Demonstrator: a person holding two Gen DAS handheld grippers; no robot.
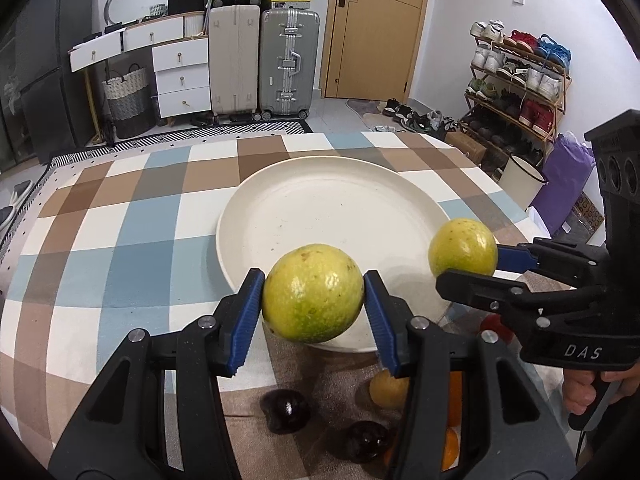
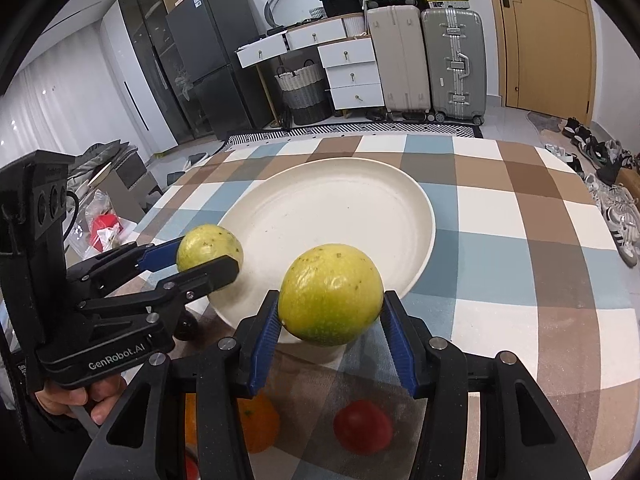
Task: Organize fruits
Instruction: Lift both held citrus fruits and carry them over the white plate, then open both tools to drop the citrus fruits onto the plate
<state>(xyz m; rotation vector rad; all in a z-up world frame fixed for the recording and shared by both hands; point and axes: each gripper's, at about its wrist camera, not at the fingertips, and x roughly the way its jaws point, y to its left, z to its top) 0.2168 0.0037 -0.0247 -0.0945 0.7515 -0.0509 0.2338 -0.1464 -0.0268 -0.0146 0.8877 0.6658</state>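
Observation:
My left gripper [image 1: 314, 285] is shut on a yellow-green round fruit [image 1: 314, 308], held just above the near rim of a cream plate [image 1: 320, 208]. My right gripper [image 2: 330, 300] is shut on a second yellow-green fruit [image 2: 330, 280] over the plate's [image 2: 340, 208] near edge. Each wrist view shows the other gripper too. The right gripper [image 1: 470, 266] carries its fruit [image 1: 460, 244] at the plate's right side. The left gripper [image 2: 206, 258] carries its fruit [image 2: 208, 242] at the plate's left side. Nothing lies on the plate.
Loose fruit lies on the checked tablecloth [image 1: 120, 248] below the grippers: two dark round fruits [image 1: 285, 410], a yellow one [image 1: 386, 390], an orange [image 2: 258, 422] and a red fruit [image 2: 362, 426]. Beyond the table stand suitcases [image 1: 288, 60], drawers and a shoe rack [image 1: 520, 84].

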